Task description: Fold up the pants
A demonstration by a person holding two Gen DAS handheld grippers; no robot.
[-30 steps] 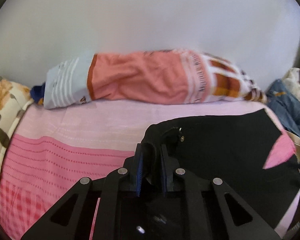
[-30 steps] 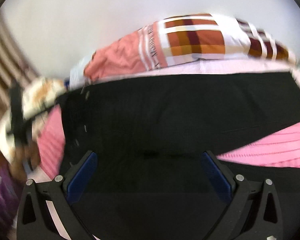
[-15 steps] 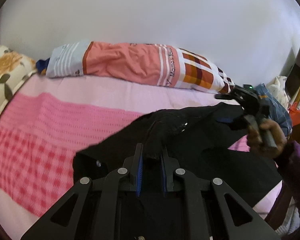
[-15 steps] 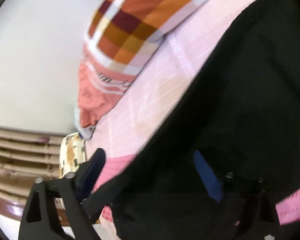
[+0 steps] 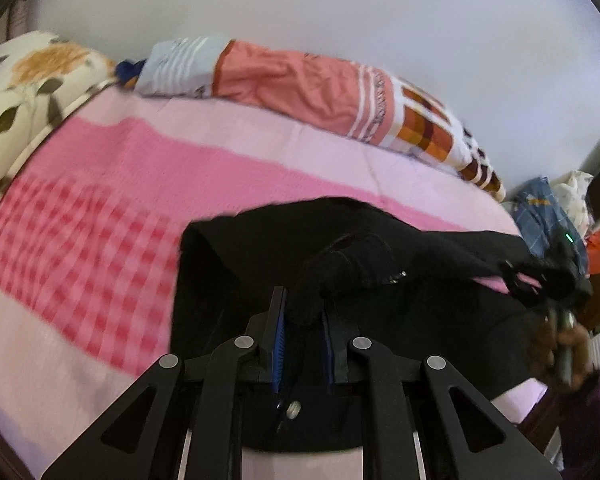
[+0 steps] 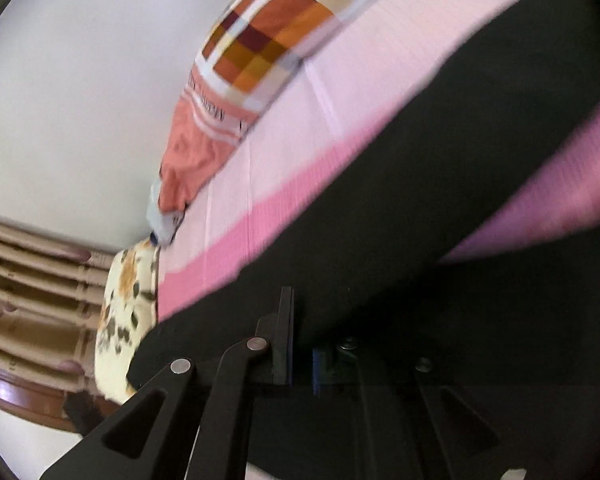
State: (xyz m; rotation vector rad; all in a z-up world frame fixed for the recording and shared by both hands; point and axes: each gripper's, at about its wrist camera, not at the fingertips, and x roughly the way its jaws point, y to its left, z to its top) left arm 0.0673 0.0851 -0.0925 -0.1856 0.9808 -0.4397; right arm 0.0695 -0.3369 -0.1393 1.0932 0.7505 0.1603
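Black pants on bed, below pillow; both grippers' jaws clamp fabric, lifting an edge for folding.

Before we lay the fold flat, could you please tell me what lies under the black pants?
The black pants lie on a pink bedspread, plain bands and a checked band showing around them. What sits beneath the cloth itself is covered, so any crease or object there cannot be seen.

a home bedroom: a bed under a pink checked sheet, a floral pillow at ten o'clock, a rolled patchwork quilt along the plain wall at twelve, heaped clothes at three, a wooden headboard.
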